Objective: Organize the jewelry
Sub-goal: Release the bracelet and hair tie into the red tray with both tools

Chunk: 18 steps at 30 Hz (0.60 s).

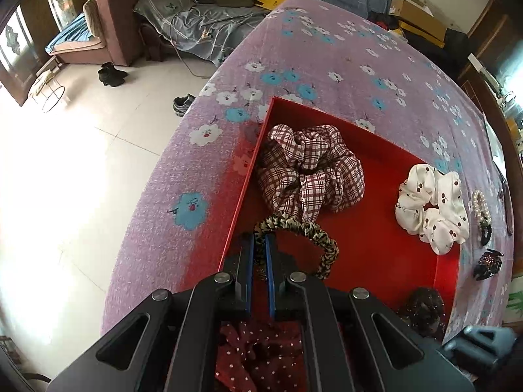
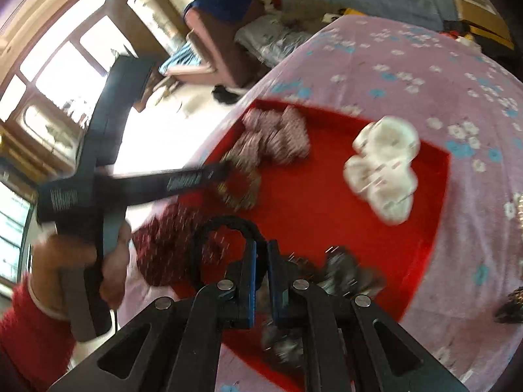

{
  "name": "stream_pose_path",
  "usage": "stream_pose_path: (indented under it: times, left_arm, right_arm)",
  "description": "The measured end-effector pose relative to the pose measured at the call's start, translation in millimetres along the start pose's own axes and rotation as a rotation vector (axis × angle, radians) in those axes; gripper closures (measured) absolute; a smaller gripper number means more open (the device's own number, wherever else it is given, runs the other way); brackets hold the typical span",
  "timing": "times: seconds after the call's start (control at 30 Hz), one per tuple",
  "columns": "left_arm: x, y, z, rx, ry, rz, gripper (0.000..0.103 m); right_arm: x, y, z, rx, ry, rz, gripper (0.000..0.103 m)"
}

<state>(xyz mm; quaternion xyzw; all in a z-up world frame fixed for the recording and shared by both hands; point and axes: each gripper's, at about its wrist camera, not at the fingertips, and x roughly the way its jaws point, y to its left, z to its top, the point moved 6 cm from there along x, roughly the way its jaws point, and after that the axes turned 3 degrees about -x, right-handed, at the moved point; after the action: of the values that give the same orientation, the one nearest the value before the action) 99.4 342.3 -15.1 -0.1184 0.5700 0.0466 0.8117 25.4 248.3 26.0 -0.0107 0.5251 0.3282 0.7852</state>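
- The left gripper (image 1: 260,245) has its fingers pinched narrow on the leopard-print hair tie (image 1: 302,232), held over the red tray (image 1: 376,228) near its 7 o'clock corner.
- The right gripper (image 2: 261,254) has its fingers clamped on a black hair tie (image 2: 225,225), over the tray's near edge.
- To do it well, I'd lower each tie onto bare red floor, clear of the plaid scrunchie (image 1: 310,166) at 11 o'clock and the white scrunchie (image 1: 431,205) at 3 o'clock, before releasing.
- The pearl bracelet (image 1: 480,204) and dark hair claw (image 1: 488,263) lie outside on the table (image 1: 359,49).

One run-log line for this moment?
left gripper: shut on leopard hair tie | right gripper: shut on black hair tie | both over red tray
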Motion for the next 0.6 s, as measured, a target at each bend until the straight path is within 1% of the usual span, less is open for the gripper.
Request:
stream_pose_path:
  times: [0.13,0.27,0.33,0.4,0.43,0.47,0.5,0.53,0.6]
  left_arm:
    - [-2.0,-0.3,0.2,-0.013,0.0,-0.01,0.097]
    - [-14.4,-1.8,-0.7,-0.021,-0.016,-0.024,0.095]
    - [-23.0,-3.2,-0.6,-0.018,-0.032,-0.017,0.09]
    - [-34.6,-4.5,-0.9,-0.014,-0.058,0.003,0.078]
    - [-40.3,-5.1,-1.1,-0.011,-0.073,0.015,0.075]
    - [-45.9,-6.0,-0.6,-0.008,-0.089,0.028,0.069]
    - [-51.0,-6.7,-0.8,-0.003,-0.103,0.043,0.066]
    - [-56.7,-7.9,-1.0,0.006,-0.119,0.06,0.066]
    - [-66.9,-10.4,-2.3,0.027,-0.145,0.098,0.065]
  right_arm:
    - [13.6,4.8,-11.6,-0.01,0.034,-0.006,0.095]
    - [17.1,9.4,-17.3,-0.022,0.041,-0.001,0.094]
    - [15.9,11.6,-18.2,-0.026,0.033,0.004,0.094]
    - [13.2,13.5,-18.8,-0.031,0.028,0.011,0.094]
    - [11.5,13.7,-19.0,-0.032,0.025,0.012,0.093]
    - [9.0,13.8,-19.3,-0.033,0.021,0.015,0.092]
    - [5.7,13.7,-19.7,-0.031,0.016,0.02,0.087]
    - [1.3,13.3,-20.0,-0.028,0.007,0.027,0.08]
    - [-8.2,11.0,-20.4,-0.021,-0.015,0.033,0.072]
